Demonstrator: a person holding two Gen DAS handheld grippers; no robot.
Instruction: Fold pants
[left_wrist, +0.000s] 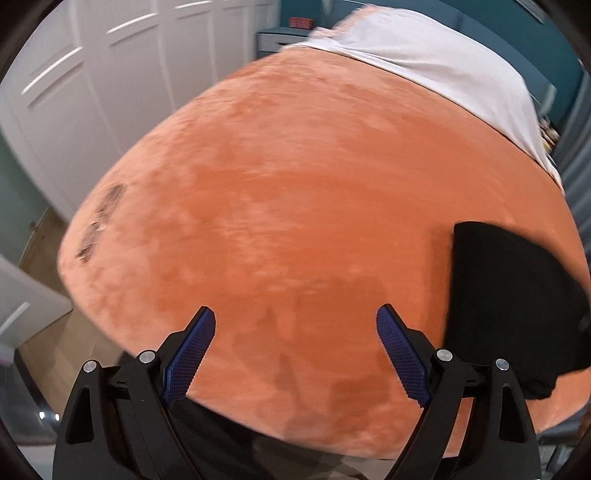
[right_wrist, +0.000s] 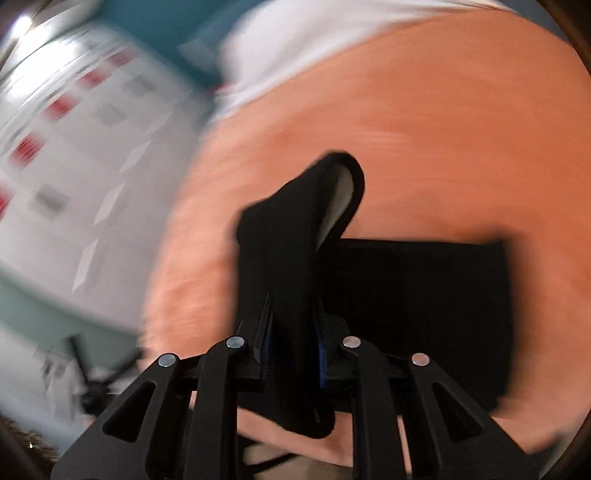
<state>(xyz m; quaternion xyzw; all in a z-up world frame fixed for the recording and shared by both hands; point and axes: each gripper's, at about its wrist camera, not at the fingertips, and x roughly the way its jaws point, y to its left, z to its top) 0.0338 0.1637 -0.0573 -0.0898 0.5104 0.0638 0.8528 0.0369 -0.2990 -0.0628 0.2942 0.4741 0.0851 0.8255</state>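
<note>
Black fabric pants (right_wrist: 417, 306) folded up on the fuzzy orange blanket (left_wrist: 295, 192), near its front edge

R gripper (right_wrist: 293, 332) is clamped on a raised flap of the pants; L gripper (left_wrist: 295, 332) w/ jaws wide apart, nothing btwn them, over bare blanket just beside the pants. White sheet (left_wrist: 424, 55) at far end.

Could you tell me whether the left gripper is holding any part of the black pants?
No, the left gripper stands wide open over the bare orange blanket, with the black pants lying off to its side.
</note>
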